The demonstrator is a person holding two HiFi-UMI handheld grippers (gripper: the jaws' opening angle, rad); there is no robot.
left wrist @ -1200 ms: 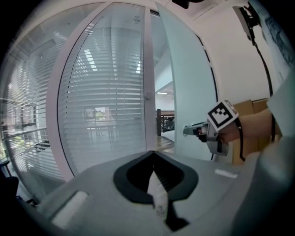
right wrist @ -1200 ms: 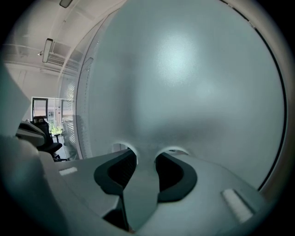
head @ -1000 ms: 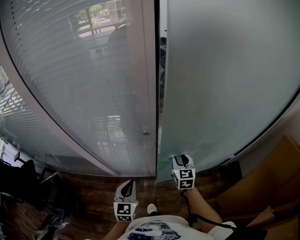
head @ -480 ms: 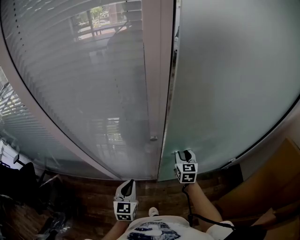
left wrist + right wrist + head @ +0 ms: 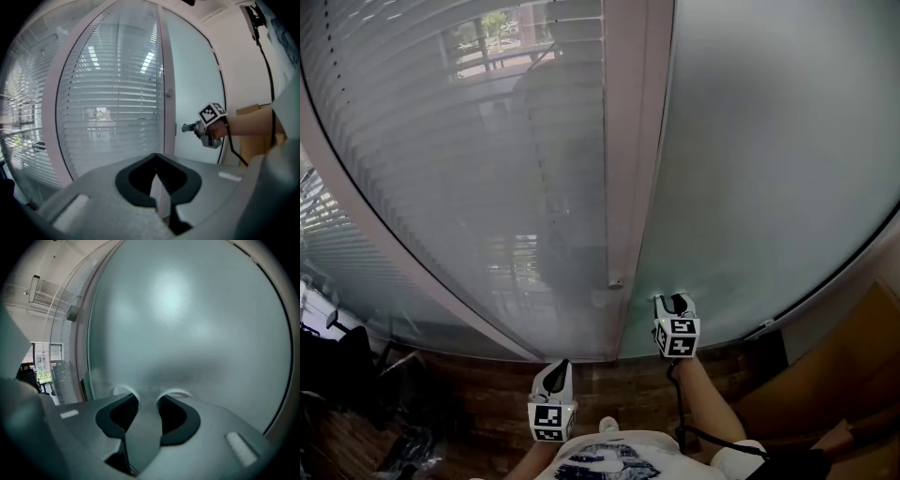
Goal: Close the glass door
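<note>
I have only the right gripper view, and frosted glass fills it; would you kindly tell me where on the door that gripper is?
Observer: In the head view the right gripper is close to the left edge of the glass door, right beside the frame post.
Operator: Thank you. And where is the left gripper, which I cannot see at all?
Observer: The left gripper hangs back near the person's body, over the wooden floor, and touches neither door nor post.
</note>
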